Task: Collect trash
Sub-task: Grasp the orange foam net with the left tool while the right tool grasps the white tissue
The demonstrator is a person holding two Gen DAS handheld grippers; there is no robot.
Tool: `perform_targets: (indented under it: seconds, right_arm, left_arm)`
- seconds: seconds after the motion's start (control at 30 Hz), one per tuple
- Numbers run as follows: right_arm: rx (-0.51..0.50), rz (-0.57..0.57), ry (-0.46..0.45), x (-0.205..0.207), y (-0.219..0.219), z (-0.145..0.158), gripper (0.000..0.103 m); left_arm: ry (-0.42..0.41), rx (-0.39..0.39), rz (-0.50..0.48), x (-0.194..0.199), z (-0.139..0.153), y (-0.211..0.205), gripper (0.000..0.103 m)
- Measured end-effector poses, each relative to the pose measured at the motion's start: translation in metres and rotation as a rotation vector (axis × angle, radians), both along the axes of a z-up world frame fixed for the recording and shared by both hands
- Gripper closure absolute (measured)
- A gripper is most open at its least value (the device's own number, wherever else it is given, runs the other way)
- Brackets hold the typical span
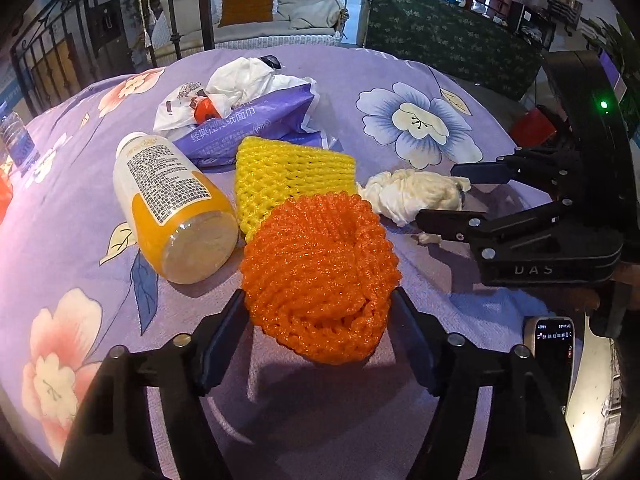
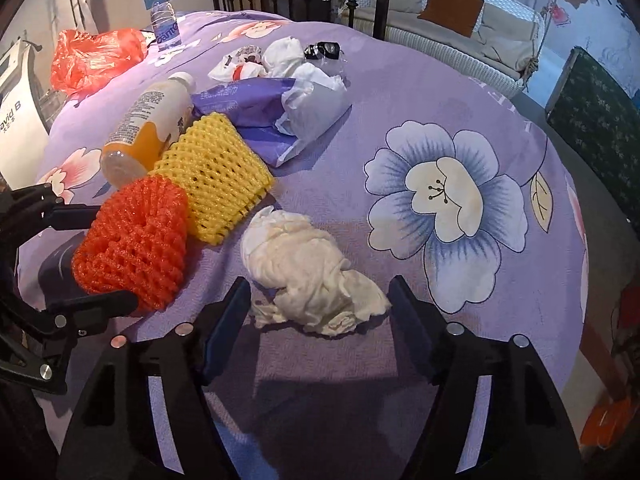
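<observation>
Orange foam net (image 1: 318, 276): lies on the purple flowered bedspread (image 1: 420, 76), nearest piece of the trash heap, touching the yellow foam net (image 1: 292, 176) behind it. It looks very light, soft and springy; it would likely squash rather than slip, so a hold across its round middle should do.

Left gripper (image 1: 320, 344): fingers stand either side of the orange net, partly closed around it; the pads appear just at its sides, and no squeeze shows, so it is not yet gripped.

Crumpled tissue (image 2: 308, 276): lies on the bedspread just beside the two nets, apart from the rest of the heap. Light, limp, easily torn; best pinched through the thick bunched centre, not by a loose corner.

Right gripper (image 2: 320, 320): fingers straddle the tissue, partly closed, a gap visible on each side; nothing held.

Juice bottle (image 1: 172, 204): on its side beside the nets; stiff, smooth, apt to roll; probably heaviest here.

Purple tissue pack (image 1: 248, 128): behind the nets, crinkly and soft, with white plastic bags (image 1: 240, 80) against it.

Red plastic bag (image 2: 96, 58): at the far edge, perhaps meant for the trash.
</observation>
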State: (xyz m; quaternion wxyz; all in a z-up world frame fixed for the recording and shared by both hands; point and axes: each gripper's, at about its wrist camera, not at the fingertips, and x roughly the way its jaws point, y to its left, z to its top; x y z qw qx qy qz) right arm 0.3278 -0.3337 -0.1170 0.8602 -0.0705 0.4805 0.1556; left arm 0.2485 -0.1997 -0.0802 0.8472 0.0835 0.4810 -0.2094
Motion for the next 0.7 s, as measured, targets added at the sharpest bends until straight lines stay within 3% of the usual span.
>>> perform_targets:
  seconds: [0.13,0.27,0.4,0.7]
  right_arm:
    - [-0.015,-0.008,0.034,0.007,-0.002,-0.011,0.068]
    - [-0.008,-0.024,0.03,0.006,-0.007,-0.013,0.077]
    - [0.009,-0.044,0.012,0.002,-0.014,-0.008,0.082]
    - [0.009,-0.083,-0.059,-0.023,-0.018,0.015,0.084]
  left_arm:
    - [-0.003,0.002,0.004,0.001,-0.003,0.0,0.056]
    - [0.003,-0.019,0.004,0.001,-0.003,0.001,0.067]
    - [-0.014,-0.031,-0.002,-0.005,0.002,0.002,0.074]
    - [-0.058,-0.093,0.006,-0.027,0.025,0.022,0.076]
